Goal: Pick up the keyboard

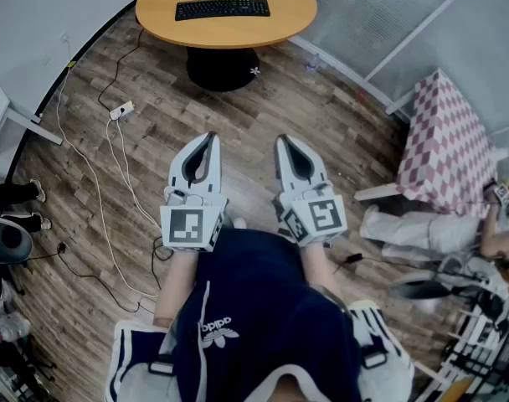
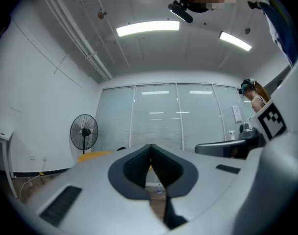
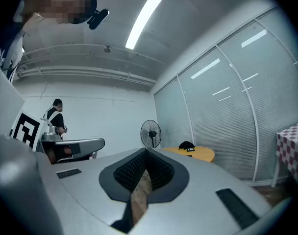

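Note:
A black keyboard (image 1: pixel 222 8) lies on a round wooden table (image 1: pixel 288 15) at the top of the head view, well ahead of both grippers. My left gripper (image 1: pixel 209 136) and right gripper (image 1: pixel 284 140) are held side by side at waist height over the wood floor, both shut and with nothing in them. In the left gripper view the left gripper (image 2: pixel 150 147) has its jaws together, and only a sliver of the table (image 2: pixel 92 155) shows. The right gripper view has the right gripper (image 3: pixel 145 151) shut, with the table (image 3: pixel 200 153) beyond to the right.
A standing fan (image 2: pixel 84 132) is near the left wall. White and black cables (image 1: pixel 112 157) trail across the floor at left. A checked cloth table (image 1: pixel 447 149) and a seated person's legs (image 1: pixel 413 229) are at right. Another person (image 3: pixel 55 116) stands farther off.

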Available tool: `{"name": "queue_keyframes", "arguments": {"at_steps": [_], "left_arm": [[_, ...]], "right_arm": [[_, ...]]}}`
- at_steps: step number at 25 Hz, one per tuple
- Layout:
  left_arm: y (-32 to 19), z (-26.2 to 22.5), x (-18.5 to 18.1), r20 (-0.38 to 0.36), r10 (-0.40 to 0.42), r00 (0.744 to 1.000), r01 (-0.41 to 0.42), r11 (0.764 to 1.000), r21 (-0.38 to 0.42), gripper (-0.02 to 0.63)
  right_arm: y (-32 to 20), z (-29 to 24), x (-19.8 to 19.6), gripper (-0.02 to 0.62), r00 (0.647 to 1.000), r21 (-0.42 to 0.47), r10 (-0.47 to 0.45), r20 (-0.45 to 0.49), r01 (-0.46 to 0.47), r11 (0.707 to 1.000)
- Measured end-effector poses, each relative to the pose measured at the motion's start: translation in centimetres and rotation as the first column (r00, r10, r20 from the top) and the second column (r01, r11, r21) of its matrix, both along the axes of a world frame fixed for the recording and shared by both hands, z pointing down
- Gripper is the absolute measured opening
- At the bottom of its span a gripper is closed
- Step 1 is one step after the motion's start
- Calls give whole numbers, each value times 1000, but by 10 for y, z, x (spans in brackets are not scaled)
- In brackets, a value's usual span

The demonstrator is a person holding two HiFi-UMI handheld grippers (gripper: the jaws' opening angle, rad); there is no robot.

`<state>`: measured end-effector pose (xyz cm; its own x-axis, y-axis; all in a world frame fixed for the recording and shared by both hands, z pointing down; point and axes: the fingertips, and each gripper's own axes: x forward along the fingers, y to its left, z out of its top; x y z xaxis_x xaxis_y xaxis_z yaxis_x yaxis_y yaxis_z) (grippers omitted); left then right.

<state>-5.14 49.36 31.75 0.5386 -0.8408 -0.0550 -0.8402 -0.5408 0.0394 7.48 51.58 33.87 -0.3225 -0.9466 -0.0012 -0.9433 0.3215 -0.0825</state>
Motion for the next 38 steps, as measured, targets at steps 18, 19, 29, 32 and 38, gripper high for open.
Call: {"name": "queue_keyframes", "arguments": {"at_steps": [18, 19, 29, 32, 38], "left_arm": [[-3, -1, 13, 9, 13, 1000, -13, 1000, 17, 5], [-4, -1, 12, 12, 14, 1000, -15, 1000, 18, 5], [-46, 0, -3, 9, -12, 1000, 12, 1000, -12, 5], [-56, 8, -6, 7, -14, 1000, 14, 1000, -10, 5], [-114, 9, -16, 1, -2, 1000, 2, 1000, -18, 5]], "right_arm": [[-2, 4, 8, 5, 1000, 5, -12, -11, 12, 1000], [-2, 2, 7, 6, 1000, 18, -15, -10, 15, 1000], [-40, -5, 0, 6, 999, 18, -26, -19, 27, 999], [-48, 5, -2, 6, 999, 11, -29, -23, 29, 1000], [-104, 7, -13, 6, 999, -11, -23, -24, 23, 1000]]}}
